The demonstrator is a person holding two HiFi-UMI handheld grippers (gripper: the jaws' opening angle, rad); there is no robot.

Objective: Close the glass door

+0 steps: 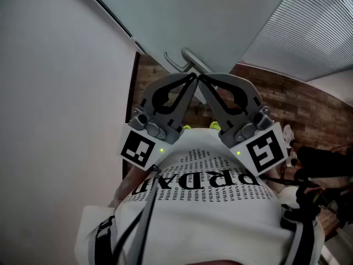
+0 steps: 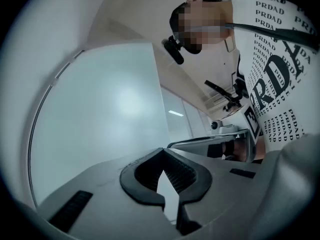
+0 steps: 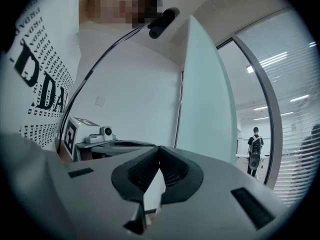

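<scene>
Right gripper view shows the glass door (image 3: 202, 84) standing off its frame, so I judge closing remains. Left gripper (image 1: 192, 79) and right gripper (image 1: 202, 82) hang empty by its handle (image 1: 187, 59), jaws clenched.

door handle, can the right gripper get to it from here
Probably yes: the door handle sits just beyond the right gripper with nothing between them, though its jaws are shut.

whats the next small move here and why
Probably push the right gripper forward to the handle: it and the left gripper are shut, empty and short of the handle, and the glass door looks open.
</scene>
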